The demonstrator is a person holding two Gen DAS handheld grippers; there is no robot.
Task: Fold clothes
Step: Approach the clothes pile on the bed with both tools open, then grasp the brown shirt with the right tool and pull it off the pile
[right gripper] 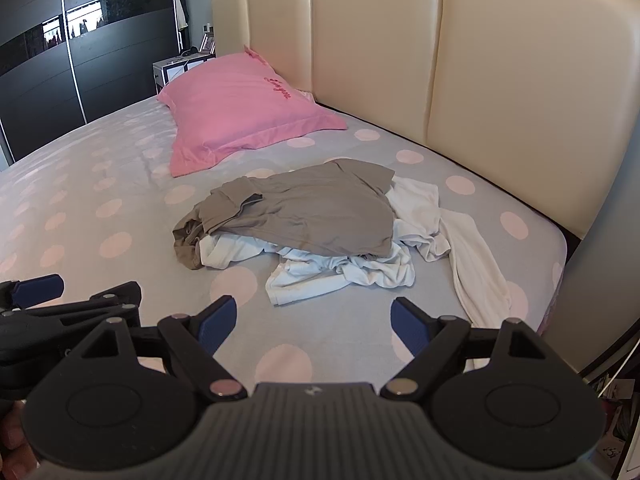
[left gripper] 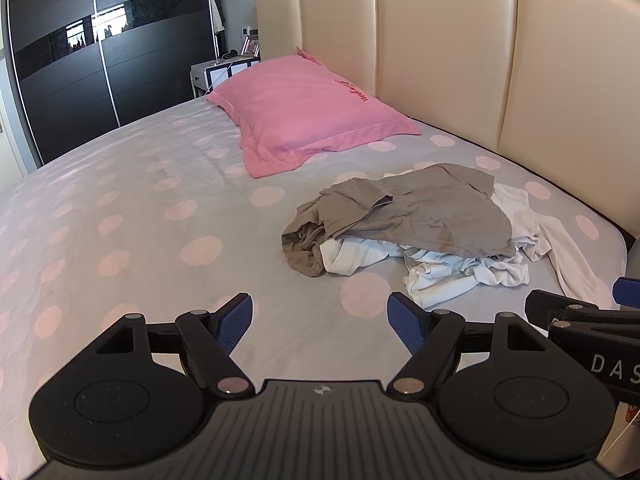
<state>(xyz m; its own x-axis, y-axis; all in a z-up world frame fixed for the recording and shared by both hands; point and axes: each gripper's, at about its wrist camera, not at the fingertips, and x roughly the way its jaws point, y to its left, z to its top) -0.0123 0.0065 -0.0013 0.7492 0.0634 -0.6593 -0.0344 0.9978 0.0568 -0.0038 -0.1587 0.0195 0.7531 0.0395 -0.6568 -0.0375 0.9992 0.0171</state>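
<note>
- The left hand-held gripper (left gripper: 320, 320) hung over the bed (left gripper: 120, 208) with its jaws spread wide and nothing between them.
- The right hand-held gripper (right gripper: 314, 324) was likewise wide open and empty, just beside the left one.
- The clothes lay in a crumpled heap on the spotted sheet: a grey-brown shirt (right gripper: 312, 208) on top, white garments (right gripper: 360, 272) bunched beneath it and spilling out toward 3 o'clock, where one long white piece (right gripper: 476, 272) trailed to the mattress edge.
- A pink pillow (right gripper: 236, 116) sat at about 11 o'clock from the heap, apart from it.
- The cloth looked light, limp and thin; it would likely sag and drag its neighbours if lifted from the middle.
- A sensible hold seemed to be the grey-brown shirt's upper hem or sleeve edge, pinched at two corners.
</note>
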